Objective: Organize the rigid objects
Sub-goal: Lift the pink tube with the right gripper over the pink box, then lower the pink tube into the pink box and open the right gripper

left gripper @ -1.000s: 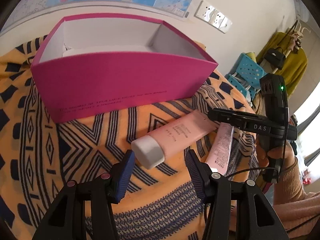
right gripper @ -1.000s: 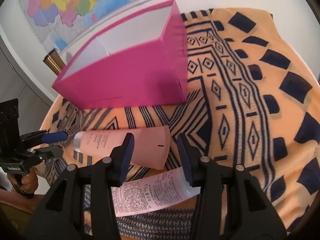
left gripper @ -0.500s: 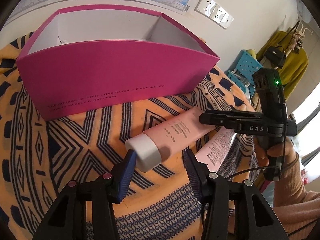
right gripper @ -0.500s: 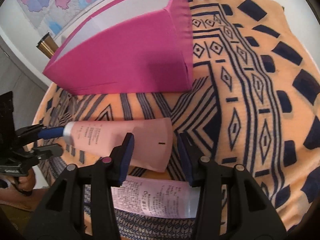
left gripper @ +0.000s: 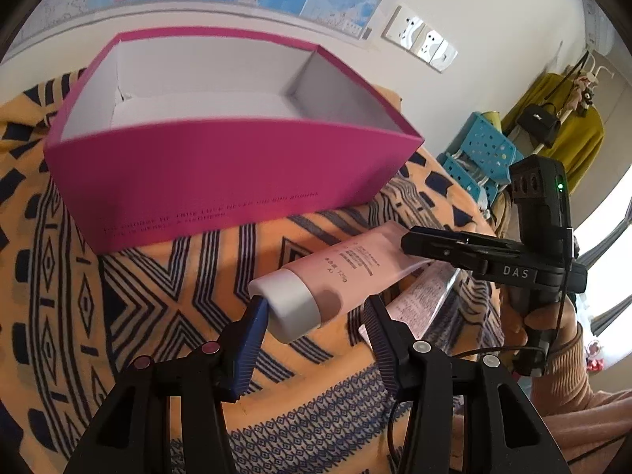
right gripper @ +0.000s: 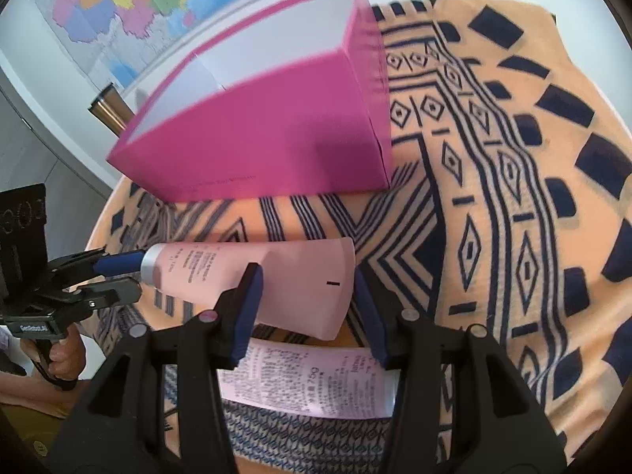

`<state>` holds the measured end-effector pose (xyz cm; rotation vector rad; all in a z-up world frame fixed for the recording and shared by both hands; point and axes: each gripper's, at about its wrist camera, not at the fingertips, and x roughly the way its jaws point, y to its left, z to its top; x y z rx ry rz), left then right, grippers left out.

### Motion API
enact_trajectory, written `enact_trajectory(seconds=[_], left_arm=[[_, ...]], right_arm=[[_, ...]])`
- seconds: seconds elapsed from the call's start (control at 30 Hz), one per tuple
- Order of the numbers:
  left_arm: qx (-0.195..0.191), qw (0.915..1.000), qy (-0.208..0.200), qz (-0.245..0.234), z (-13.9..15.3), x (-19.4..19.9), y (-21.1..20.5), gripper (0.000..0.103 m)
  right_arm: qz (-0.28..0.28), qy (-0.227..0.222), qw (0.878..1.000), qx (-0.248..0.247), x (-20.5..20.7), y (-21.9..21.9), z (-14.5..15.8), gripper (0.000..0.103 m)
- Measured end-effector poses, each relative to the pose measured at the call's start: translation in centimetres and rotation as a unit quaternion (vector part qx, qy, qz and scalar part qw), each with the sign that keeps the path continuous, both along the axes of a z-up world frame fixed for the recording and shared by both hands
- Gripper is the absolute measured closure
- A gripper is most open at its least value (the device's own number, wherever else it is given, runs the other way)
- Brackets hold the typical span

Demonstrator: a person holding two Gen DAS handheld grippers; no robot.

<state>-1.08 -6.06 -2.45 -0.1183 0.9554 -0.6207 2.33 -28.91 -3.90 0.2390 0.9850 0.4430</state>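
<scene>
1. An orange cloth with dark blue geometric patterns [left gripper: 118, 316] covers the worktop, and everything sits on it.
2. A magenta cardboard box [left gripper: 221, 181] stands open at the back of the cloth, its white inside showing nothing in it.
3. In front of the box, a pink cosmetic tube [left gripper: 347, 272] is held between two grippers, its white cap [left gripper: 288, 308] toward the left one and its flat crimped end [right gripper: 316, 288] toward the right one.
4. A second, paler tube covered in small print [right gripper: 308, 383] lies flat on the cloth just beside and partly under the first.
5. The left gripper [left gripper: 312, 320] has its jaws part way apart around the cap; the left pad touches it, the other stands clear.
6. The right gripper [right gripper: 306, 300] straddles the crimped end, its jaws opening; whether the pads still touch it I cannot tell.
</scene>
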Motion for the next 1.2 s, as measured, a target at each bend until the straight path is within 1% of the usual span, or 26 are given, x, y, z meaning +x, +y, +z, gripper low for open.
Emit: enact_trajectory(seconds=[0.2,0.37,0.63,0.77,0.9,1.2], left_arm=[[-0.007,0.9995,-0.031,0.002,2.3,-0.1,0.2,0.053],[-0.010,0.9978,-0.065,0.006,4.8,0.2,0.5,0.053],[-0.001,0.9945,-0.104,0.018,7.5,2.3,0.5,0.053],[0.001,0.9937,-0.110,0.023,8.4,3.6,0.6,0.053],[0.007,0.9931,-0.113,0.030,8.7,4.7,0.6,0.053],[0.008,0.9944,-0.097,0.042,7.8,6.9,0.6,0.053]], right_arm=[[-0.002,-0.038,0.999,-0.004,-0.4,0.2,2.9,0.052],[0.001,-0.073,0.997,-0.005,-0.4,0.3,5.4,0.052],[0.006,-0.118,0.993,-0.007,1.2,0.9,8.5,0.052],[0.007,-0.131,0.991,-0.012,2.4,1.2,9.4,0.052],[0.006,-0.138,0.990,-0.014,3.7,1.3,9.7,0.052],[0.004,-0.133,0.991,-0.025,5.8,1.7,9.4,0.052]])
